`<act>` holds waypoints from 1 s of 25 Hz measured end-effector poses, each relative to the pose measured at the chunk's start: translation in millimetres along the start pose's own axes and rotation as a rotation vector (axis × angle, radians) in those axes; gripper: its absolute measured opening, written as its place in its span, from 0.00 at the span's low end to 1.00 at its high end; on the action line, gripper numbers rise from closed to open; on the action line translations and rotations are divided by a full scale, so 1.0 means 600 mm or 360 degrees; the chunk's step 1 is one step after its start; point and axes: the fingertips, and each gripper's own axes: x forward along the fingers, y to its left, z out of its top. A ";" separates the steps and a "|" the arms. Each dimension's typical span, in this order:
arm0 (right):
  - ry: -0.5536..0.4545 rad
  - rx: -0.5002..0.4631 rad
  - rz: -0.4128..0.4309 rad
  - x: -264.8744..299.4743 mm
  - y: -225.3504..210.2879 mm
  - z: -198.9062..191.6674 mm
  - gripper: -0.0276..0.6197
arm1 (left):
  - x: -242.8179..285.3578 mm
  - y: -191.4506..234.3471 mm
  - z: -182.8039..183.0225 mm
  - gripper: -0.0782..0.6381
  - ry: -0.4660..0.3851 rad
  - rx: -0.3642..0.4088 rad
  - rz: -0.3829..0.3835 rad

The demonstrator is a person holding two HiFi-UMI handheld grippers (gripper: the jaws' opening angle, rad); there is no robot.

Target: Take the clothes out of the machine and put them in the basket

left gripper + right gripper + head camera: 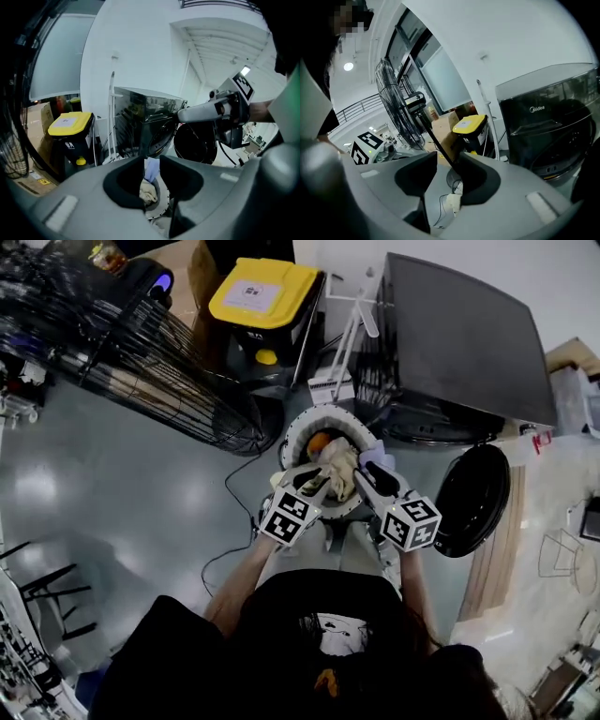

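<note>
The left gripper (314, 482) and right gripper (371, 474) are hovering just over the basket (292, 432), presumably for depositing. All 4 jaws are standing parted, gripping nothing, and clothes (339, 465) are lying inside the basket.

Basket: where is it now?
Head view, centre: the basket sits on the floor between the yellow-lidded bin and the person, left of the washing machine's open door.
</note>
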 end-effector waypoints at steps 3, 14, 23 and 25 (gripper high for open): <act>-0.0029 -0.0028 0.0000 -0.016 0.026 0.006 0.30 | -0.020 -0.016 0.009 0.25 -0.0042 0.0027 -0.0053; -0.0055 -0.0098 0.0007 -0.077 0.041 0.017 0.26 | -0.048 -0.049 0.057 0.25 -0.0210 0.0031 -0.0024; -0.0099 -0.0143 0.0098 -0.188 0.057 -0.001 0.25 | -0.092 -0.104 0.079 0.25 -0.0341 -0.0111 0.0153; -0.0104 -0.0149 0.0113 -0.216 0.053 -0.014 0.25 | -0.109 -0.119 0.082 0.25 -0.0383 -0.0152 0.0213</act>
